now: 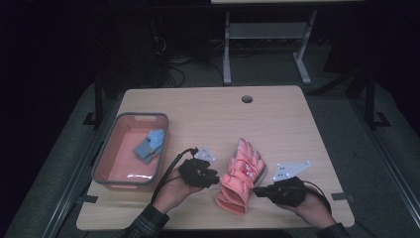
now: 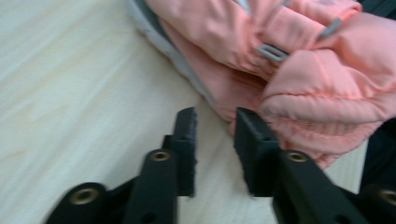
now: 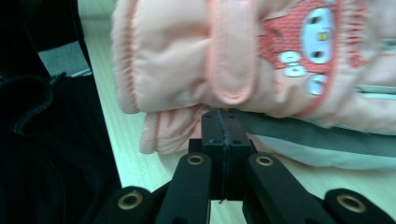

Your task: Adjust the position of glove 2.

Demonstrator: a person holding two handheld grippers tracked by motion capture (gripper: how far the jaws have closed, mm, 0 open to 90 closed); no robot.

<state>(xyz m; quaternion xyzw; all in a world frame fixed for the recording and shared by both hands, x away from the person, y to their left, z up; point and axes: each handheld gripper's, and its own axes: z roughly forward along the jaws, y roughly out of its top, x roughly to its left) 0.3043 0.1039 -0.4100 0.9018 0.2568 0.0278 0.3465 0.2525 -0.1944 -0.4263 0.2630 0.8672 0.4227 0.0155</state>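
A pink padded glove (image 1: 241, 174) lies on the table (image 1: 277, 119) between the two grippers, cuff toward the person and fingers pointing away. To its left stands a grey-rimmed bin (image 1: 105, 153) with a pinkish floor, and a smaller blue-grey glove (image 1: 149, 145) lies inside it.

The left gripper (image 2: 215, 122) sits just beside the cuff end with its jaws apart and nothing between them; one jaw is close against the puffy fabric, the other over bare wood. The right gripper (image 3: 223, 116) has its jaws pressed flat together at the glove's lower edge, right under the strap. No cloth is visible between the pads, so it looks closed on nothing, or at most nipping a thin hem (the contact itself is hidden by the bulge of padding).

The risk, as I judge it, is a lift that fails. If the right gripper has no real hold, the glove will stay on the table or slide away when the hand rises. The left gripper, closing where it stands, could catch only a skin of slippery outer fabric, and the stuffed glove might then sag, twist and drop short of the bin, or snag on its rim.
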